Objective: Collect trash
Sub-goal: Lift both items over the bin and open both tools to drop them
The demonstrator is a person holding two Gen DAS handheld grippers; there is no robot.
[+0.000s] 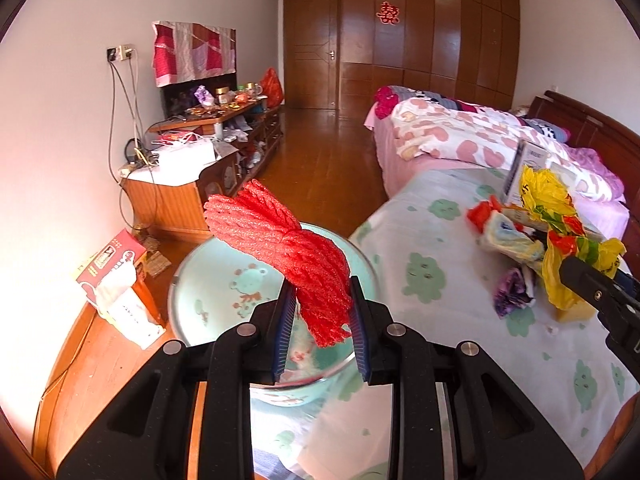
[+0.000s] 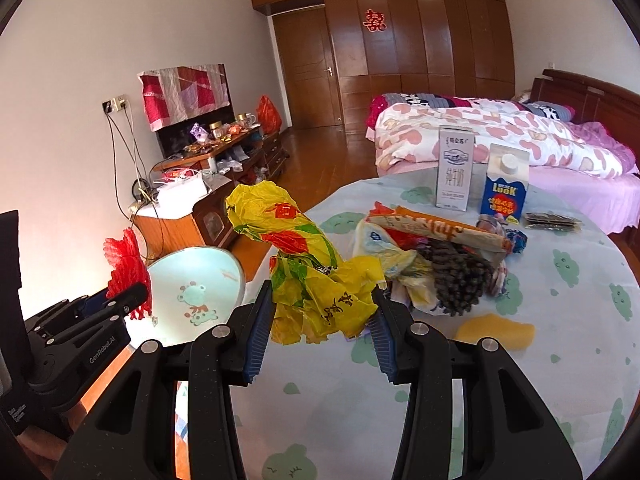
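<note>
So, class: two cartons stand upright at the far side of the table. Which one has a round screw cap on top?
The blue carton, on the right. Its sloped top carries a white round cap; the taller white carton beside it has a flat top with none.

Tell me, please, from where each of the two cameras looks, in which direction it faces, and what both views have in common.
Left wrist: sits behind the left gripper, facing the basin and far door; its fingers clamp the red foam net, and the right gripper shows at the right edge.
Right wrist: sits behind the right gripper, facing the table and bed; its fingers clamp the yellow plastic bag, with the left gripper at left.
Shared: basin, net, bag, table, bed, wardrobe.
</note>
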